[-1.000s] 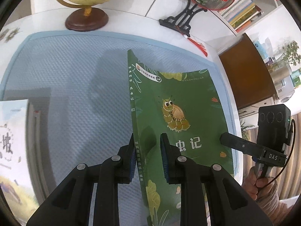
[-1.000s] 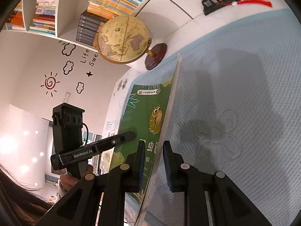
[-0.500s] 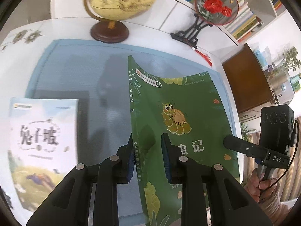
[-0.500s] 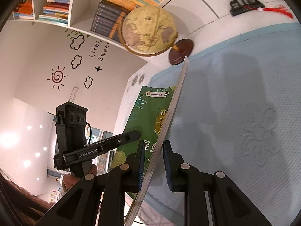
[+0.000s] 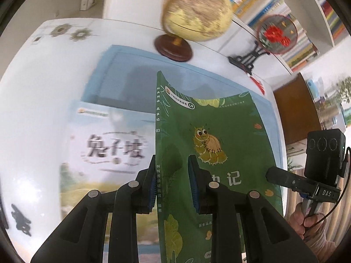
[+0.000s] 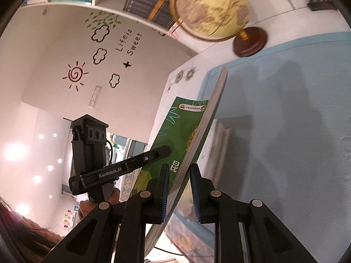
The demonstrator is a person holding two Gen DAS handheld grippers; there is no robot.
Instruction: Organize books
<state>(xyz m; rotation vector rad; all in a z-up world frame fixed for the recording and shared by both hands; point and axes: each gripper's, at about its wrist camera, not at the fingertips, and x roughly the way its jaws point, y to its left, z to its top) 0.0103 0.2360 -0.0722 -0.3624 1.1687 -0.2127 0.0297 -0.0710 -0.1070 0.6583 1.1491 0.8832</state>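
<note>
both grippers' fingers clamp the green book [image 5: 219, 144]: left gripper [image 5: 172, 185] at its spine, right gripper [image 6: 179, 189] at its page edge, above the white book [image 5: 114, 153] on the blue mat [image 5: 131, 76].

Two loose books, green book [image 5: 219, 135] and pale book [image 5: 109, 153], one globe [image 5: 197, 15], two grippers.

Both tongs [image 5: 170, 182] are matte black plastic with silver rivets and blue ribbed pads [image 6: 165, 191], each carrying a boxy three-lens module [image 5: 324, 156], lettered bar and thin cable.
</note>
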